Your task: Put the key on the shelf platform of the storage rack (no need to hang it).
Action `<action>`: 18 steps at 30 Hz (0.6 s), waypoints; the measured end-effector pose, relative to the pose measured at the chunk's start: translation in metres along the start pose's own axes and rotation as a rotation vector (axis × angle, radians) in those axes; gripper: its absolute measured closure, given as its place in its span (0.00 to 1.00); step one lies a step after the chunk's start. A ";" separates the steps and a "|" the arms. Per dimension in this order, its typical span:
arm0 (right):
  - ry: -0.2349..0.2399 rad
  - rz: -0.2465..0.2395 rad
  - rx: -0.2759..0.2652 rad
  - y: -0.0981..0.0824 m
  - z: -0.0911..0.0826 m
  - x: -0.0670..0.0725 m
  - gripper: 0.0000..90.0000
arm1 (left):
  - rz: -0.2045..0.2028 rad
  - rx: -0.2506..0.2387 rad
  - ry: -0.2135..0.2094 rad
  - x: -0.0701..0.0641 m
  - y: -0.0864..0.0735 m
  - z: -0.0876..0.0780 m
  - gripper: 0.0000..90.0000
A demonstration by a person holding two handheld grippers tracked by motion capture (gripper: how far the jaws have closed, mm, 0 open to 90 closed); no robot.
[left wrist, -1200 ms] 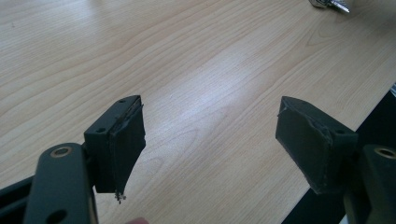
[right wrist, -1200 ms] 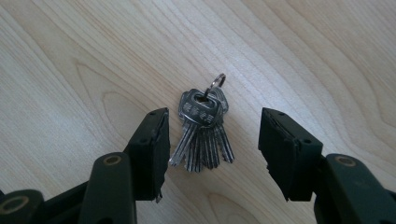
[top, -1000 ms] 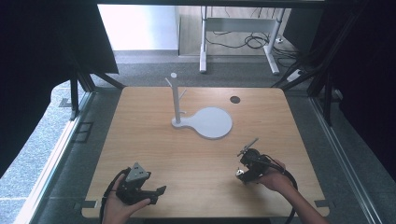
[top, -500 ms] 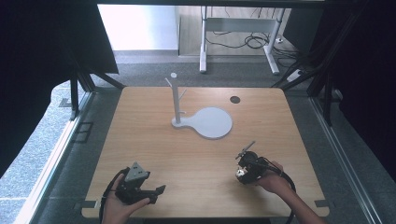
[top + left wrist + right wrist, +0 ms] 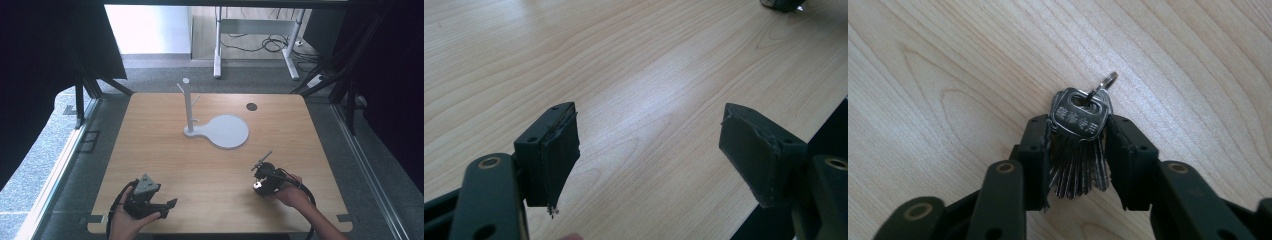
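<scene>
A bunch of silver keys [image 5: 1080,117] on a small ring lies on the wooden table. My right gripper [image 5: 1079,131] has just been closing, and its two black pads now press on the sides of the bunch. In the high view the right gripper [image 5: 260,170] sits near the table's front right, held by a hand. My left gripper [image 5: 167,207] rests at the front left, and in its own view the left gripper [image 5: 649,145] stands wide open over bare wood with nothing between its jaws.
A white stand [image 5: 189,107] with short pegs rises from a round white base [image 5: 227,132] at the table's middle. A dark round spot [image 5: 251,106] marks the wood behind it. The table edge [image 5: 215,231] runs close to both hands.
In the high view the right hand has barely shifted on the table. The left hand and gripper stay where they were.
</scene>
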State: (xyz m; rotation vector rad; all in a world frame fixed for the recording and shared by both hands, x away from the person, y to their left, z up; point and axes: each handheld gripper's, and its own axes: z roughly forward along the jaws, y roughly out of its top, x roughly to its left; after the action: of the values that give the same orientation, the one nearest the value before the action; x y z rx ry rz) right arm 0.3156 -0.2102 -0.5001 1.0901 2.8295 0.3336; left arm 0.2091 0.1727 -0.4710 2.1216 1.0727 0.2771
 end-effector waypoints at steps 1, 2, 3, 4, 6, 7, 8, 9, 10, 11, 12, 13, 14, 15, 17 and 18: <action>0.001 0.001 0.000 0.000 0.000 -0.001 0.72 | 0.000 0.000 0.000 0.000 0.000 0.000 0.27; 0.001 0.008 0.000 0.000 0.000 -0.001 0.73 | 0.000 0.000 0.000 0.000 0.000 0.000 0.27; 0.003 0.005 0.004 0.000 0.000 -0.002 0.73 | 0.000 0.000 0.000 0.000 0.000 0.000 0.27; 0.010 0.008 0.003 0.000 0.000 -0.003 0.74 | -0.001 -0.001 0.000 0.000 0.000 0.000 0.27; 0.013 0.011 0.007 0.001 0.000 -0.003 0.74 | -0.002 -0.001 0.001 0.000 0.000 0.000 0.27; 0.015 0.008 0.007 0.001 0.000 -0.003 0.74 | -0.002 -0.001 0.002 0.000 0.000 0.000 0.27; 0.015 0.008 0.008 0.001 0.000 -0.003 0.74 | -0.002 0.000 0.002 0.000 0.000 0.000 0.27; 0.016 0.008 0.008 0.001 0.000 -0.004 0.74 | -0.002 0.000 0.002 0.000 0.000 0.000 0.27; 0.018 0.011 0.009 0.001 0.000 -0.004 0.74 | -0.002 0.000 0.002 0.000 0.000 0.000 0.27; 0.020 0.011 0.012 0.001 0.000 -0.004 0.74 | -0.002 0.000 0.002 0.000 0.000 0.000 0.27; 0.025 0.014 0.013 0.001 0.000 -0.004 0.74 | -0.001 0.000 0.002 0.000 0.000 0.000 0.27; 0.029 0.016 0.014 0.001 0.000 -0.004 0.75 | -0.002 -0.001 0.001 0.000 0.000 0.000 0.27; 0.033 0.022 0.015 0.001 -0.001 -0.004 0.75 | -0.002 -0.001 0.002 0.001 0.000 0.000 0.27; 0.035 0.022 0.015 0.001 -0.001 -0.004 0.75 | -0.002 -0.001 0.002 0.001 0.000 0.000 0.27; 0.040 0.023 0.016 0.000 -0.001 -0.005 0.75 | -0.002 0.000 0.003 0.001 0.000 0.000 0.27; 0.040 0.023 0.016 0.000 -0.001 -0.005 0.75 | -0.002 0.000 0.003 0.001 0.000 0.000 0.27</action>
State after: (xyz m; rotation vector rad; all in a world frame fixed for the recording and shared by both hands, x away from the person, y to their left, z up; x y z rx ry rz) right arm 0.3195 -0.2136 -0.4993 1.1331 2.8614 0.3395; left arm 0.2092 0.1733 -0.4713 2.1201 1.0767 0.2788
